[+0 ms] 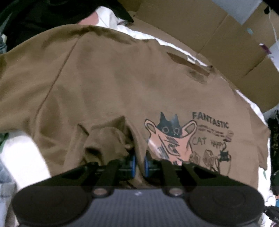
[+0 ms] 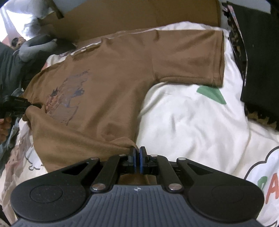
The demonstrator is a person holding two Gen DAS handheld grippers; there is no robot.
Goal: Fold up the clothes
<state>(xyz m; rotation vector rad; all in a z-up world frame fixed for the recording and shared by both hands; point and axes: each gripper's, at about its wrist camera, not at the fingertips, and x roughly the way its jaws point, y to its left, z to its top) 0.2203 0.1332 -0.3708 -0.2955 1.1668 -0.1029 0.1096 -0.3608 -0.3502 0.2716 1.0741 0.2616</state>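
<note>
A brown T-shirt (image 1: 113, 78) with a cat print (image 1: 174, 138) lies spread over white bedding. My left gripper (image 1: 139, 163) is shut on a bunched fold of its cloth, which sits between the blue pads. In the right wrist view the same T-shirt (image 2: 113, 78) stretches away with one short sleeve (image 2: 191, 57) laid out to the right. My right gripper (image 2: 137, 161) has its pads together at the shirt's near corner, with brown cloth running between and under them. The left gripper (image 2: 33, 104) shows at the far left edge, pinching the shirt's other side.
White printed bedding (image 2: 191, 122) covers the surface. Flattened cardboard (image 1: 226, 43) lies beyond the shirt. A black object (image 2: 261, 61) stands at the right. Dark clothes (image 1: 43, 15) are piled at the far left. A hand (image 2: 4, 122) holds the left tool.
</note>
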